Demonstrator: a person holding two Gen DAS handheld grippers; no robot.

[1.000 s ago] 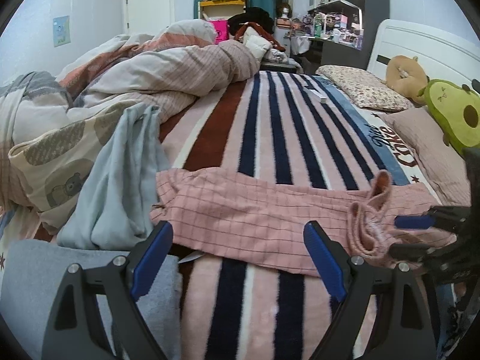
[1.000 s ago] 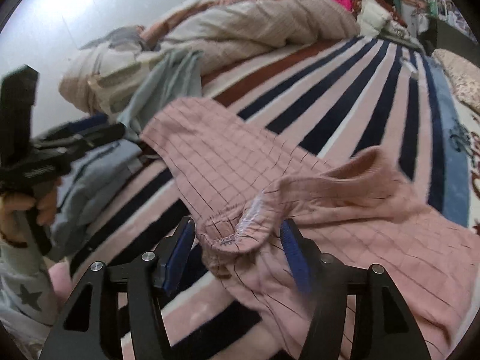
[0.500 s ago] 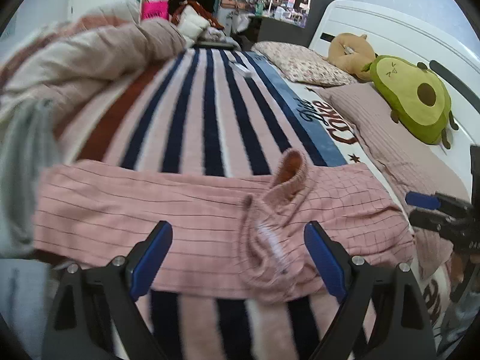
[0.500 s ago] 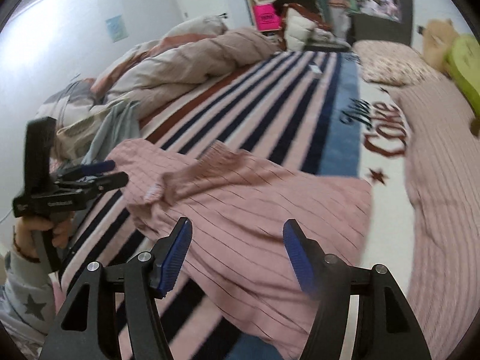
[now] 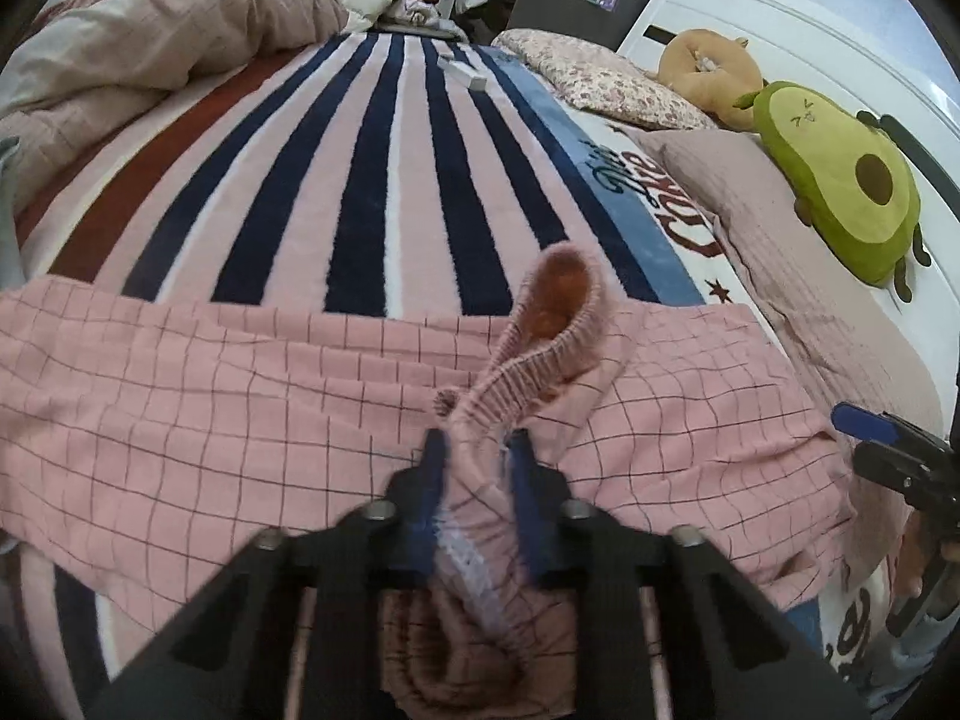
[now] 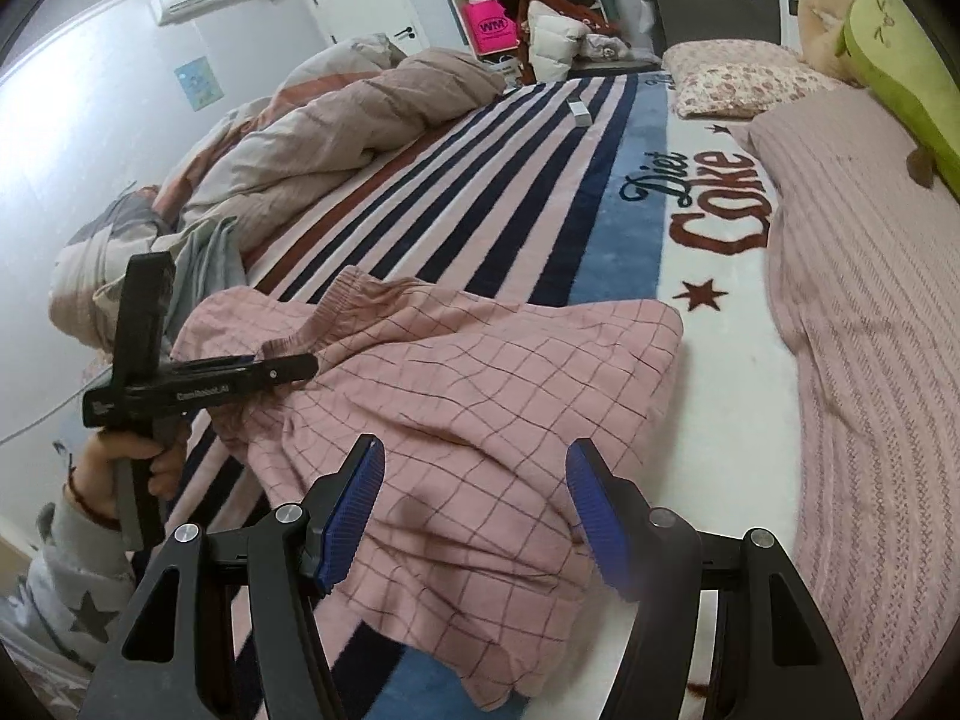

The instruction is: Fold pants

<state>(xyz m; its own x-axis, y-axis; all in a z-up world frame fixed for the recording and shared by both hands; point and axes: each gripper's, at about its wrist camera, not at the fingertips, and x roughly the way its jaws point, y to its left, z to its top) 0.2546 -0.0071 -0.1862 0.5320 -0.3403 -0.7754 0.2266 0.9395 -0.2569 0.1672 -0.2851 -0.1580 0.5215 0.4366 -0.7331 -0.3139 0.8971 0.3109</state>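
Pink checked pants (image 5: 210, 408) lie across the striped blanket, their elastic waistband (image 5: 540, 354) bunched up in a loop. My left gripper (image 5: 478, 462) is low over that waistband; its jaws are closing, and the gathered fabric is pinched between the blue pads. In the right wrist view the left gripper (image 6: 294, 367) sits at the left end of the pants (image 6: 480, 372), held by a hand. My right gripper (image 6: 474, 498) stands open above the near fold of the pants, nothing gripped. It also shows at the right edge of the left wrist view as the right gripper (image 5: 864, 441).
A striped blanket (image 5: 372, 180) covers the bed. A rumpled duvet (image 5: 150, 30) is heaped at the left and back. A pink pillow (image 6: 870, 300) and an avocado plush (image 5: 840, 180) lie to the right. A small white box (image 5: 462, 69) rests far back. A light blue garment (image 6: 204, 258) lies left.
My left gripper swung right along the pants, dropped onto the waistband and closed on it. My right gripper left the waistband and moved away toward the pants' other end, still open.
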